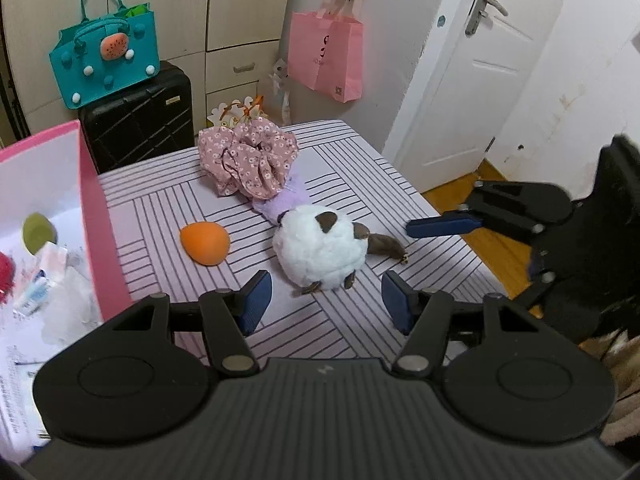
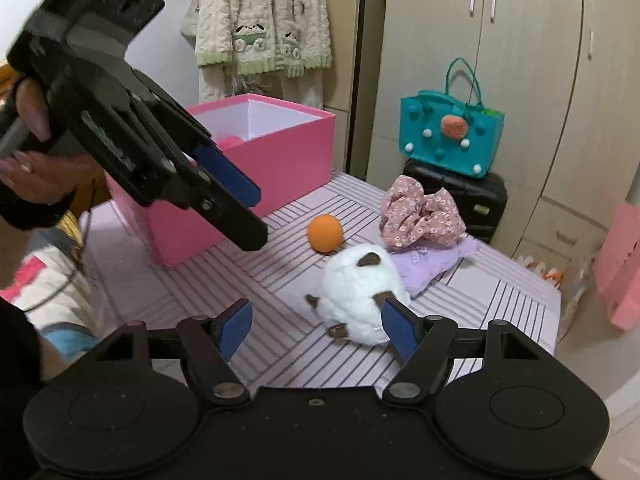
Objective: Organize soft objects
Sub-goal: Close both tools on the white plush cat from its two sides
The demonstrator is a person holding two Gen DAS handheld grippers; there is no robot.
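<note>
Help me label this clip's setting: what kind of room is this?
Most likely a bedroom at home. A tall wardrobe lines the wall, a fluffy robe hangs nearby, and a suitcase stands next to the striped surface holding the soft items, which may be a bed.
</note>
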